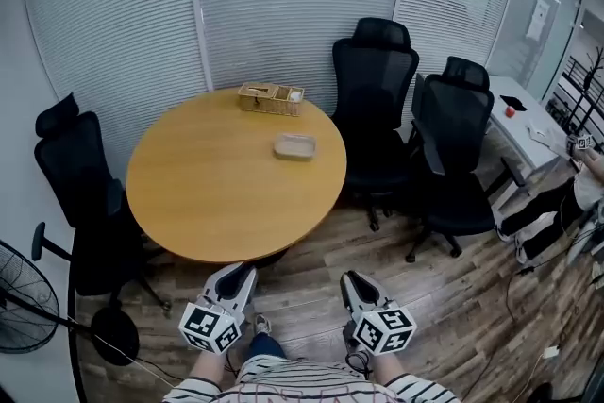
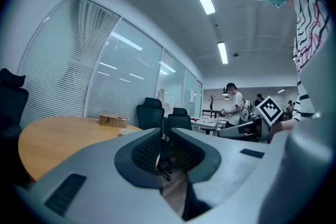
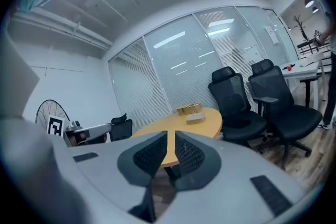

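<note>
Dish (image 1: 294,146), shallow and pale, lies on the round wooden surface (image 1: 208,193), a little past its middle and towards the right edge. A wicker basket (image 1: 271,98) stands behind it at the far rim, apart from the dish.

Both tongs hang low over the wood floor (image 1: 444,297), short of the near edge of the surface and well apart from the dish. The left tongs (image 1: 240,273) point up and to the right. Their own view shows the left tongs (image 2: 166,134) pressed almost together, only a thin slit between the ribbed pads and nothing in it. The basket (image 2: 113,121) sits far off beyond them.

The right tongs (image 1: 352,279) point up and to the left. They are likewise drawn together in the right gripper view (image 3: 171,136), empty, with a narrow gap. The dish (image 3: 195,118) and the basket (image 3: 189,108) show well beyond the tips.

Two black office chairs (image 1: 376,80) (image 1: 458,137) stand right of the surface, and a third (image 1: 80,175) on its left. A fan (image 1: 19,297) is at the lower left, and a white desk (image 1: 524,123) at the far right.
</note>
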{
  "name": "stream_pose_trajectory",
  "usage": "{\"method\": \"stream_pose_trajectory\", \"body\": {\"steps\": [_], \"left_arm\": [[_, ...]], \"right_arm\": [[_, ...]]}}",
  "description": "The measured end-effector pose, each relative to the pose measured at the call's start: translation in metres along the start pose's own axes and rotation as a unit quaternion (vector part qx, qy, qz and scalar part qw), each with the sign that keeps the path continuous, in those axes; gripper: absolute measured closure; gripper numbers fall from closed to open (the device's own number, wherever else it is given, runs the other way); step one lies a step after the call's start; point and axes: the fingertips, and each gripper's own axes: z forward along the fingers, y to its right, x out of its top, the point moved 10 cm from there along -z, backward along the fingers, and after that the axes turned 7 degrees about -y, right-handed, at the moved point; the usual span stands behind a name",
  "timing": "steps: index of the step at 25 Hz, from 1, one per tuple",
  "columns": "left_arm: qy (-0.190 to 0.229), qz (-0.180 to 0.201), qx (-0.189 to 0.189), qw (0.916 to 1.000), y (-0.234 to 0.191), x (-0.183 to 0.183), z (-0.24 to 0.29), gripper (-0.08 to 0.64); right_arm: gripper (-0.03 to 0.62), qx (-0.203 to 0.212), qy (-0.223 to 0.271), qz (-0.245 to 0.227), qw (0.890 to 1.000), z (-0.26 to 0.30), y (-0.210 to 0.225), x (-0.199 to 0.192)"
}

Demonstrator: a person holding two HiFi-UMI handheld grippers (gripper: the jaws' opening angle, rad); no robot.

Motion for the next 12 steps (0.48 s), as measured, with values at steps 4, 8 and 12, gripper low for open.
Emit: {"method": "stream_pose_trajectory", "body": {"steps": [4,8,12], "left_arm": [[-0.016,-0.013,0.000,0.9998,-0.001,-0.005,0.004,0.445],[-0.026,-0.022,-0.002,0.9994,-0.020,-0.009,0.015,0.416],[-0.027,-0.022,-0.006,0.9994,-0.053,-0.001,0.035,0.416]], "right_arm": [[0.397,0.014,-0.003,0.024,1.000,0.009,0.005,-0.001],[0.397,0.019,-0.018,0.041,0.999,0.033,0.009,0.000],[0.397,0.017,-0.025,0.048,0.998,0.068,0.013,0.013]]}}
